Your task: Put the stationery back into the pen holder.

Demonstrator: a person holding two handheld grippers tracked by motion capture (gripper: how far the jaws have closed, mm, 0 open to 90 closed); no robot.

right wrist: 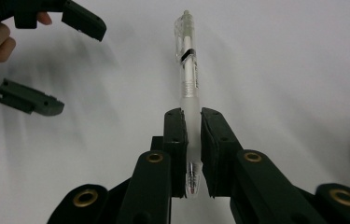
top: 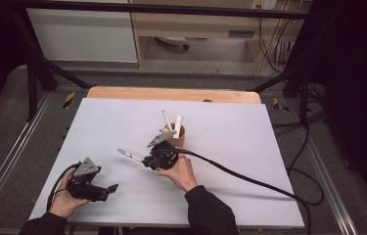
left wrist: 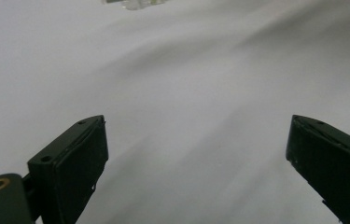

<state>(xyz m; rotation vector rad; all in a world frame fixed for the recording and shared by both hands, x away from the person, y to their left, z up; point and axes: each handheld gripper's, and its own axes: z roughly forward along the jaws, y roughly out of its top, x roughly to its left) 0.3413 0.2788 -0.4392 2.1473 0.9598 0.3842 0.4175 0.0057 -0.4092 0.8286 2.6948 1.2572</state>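
Note:
A clear pen (top: 129, 155) sticks out leftward from my right gripper (top: 145, 160), which is shut on its lower barrel just above the white tabletop (top: 230, 147). In the right gripper view the pen (right wrist: 186, 70) points straight away from the shut jaws (right wrist: 192, 116), clip end far. My left gripper (top: 114, 187) is held low at the front left, open and holding nothing; its jaws (left wrist: 196, 126) stand wide apart over bare table. It also appears open at the upper left of the right gripper view (right wrist: 77, 65).
A brown cup (top: 178, 137) stands just behind the right hand, holding two white pens (top: 166, 119) that lean out of it. A black cable (top: 249, 178) trails right from the right gripper. A wooden edge (top: 171, 93) borders the table's far side.

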